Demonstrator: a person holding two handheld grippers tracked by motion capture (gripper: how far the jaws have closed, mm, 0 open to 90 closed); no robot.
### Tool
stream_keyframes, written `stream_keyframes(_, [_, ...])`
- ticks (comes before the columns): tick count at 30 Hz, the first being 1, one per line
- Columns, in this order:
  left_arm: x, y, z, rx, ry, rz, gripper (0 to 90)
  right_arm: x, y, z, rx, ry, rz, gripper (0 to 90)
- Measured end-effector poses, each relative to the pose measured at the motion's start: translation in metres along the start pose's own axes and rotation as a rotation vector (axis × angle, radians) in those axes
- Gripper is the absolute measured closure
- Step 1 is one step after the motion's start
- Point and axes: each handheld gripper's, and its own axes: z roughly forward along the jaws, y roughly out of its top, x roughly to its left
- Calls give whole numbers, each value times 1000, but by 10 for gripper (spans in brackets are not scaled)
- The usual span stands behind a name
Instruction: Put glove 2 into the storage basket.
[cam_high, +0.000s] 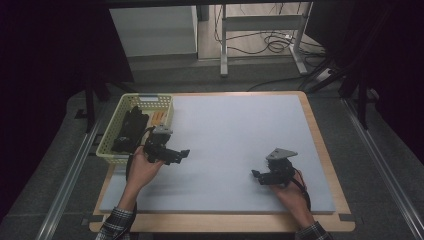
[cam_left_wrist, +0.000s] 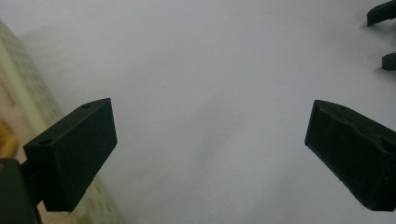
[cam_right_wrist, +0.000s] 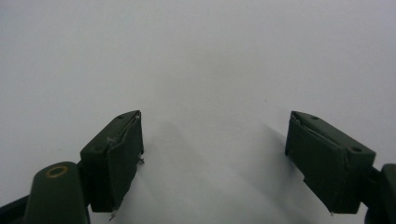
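A: Where does the basket (cam_high: 111, 148) sit?
B: At the mat's (cam_high: 235, 125) left edge, on the table (cam_high: 330, 165), with dark items (cam_high: 131, 127) lying inside it.
A: And the grippers?
B: The left gripper (cam_high: 182, 153) is just right of the basket; the right gripper (cam_high: 256, 175) is well apart, nearer the mat's front right.

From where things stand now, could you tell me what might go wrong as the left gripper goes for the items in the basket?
1. The left gripper points away from the basket, out over the grey mat; swinging back, it could clip the rim and shove the light basket.
2. The dark items lie piled together, so open jaws might snag several at once.
3. The basket sits at the table's left edge; a push could tip it off.
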Motion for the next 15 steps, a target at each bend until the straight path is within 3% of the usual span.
stream_keyframes(15, [-28,-8,14,-9,-55,49,26,0,0,0,0,-1,0,189])
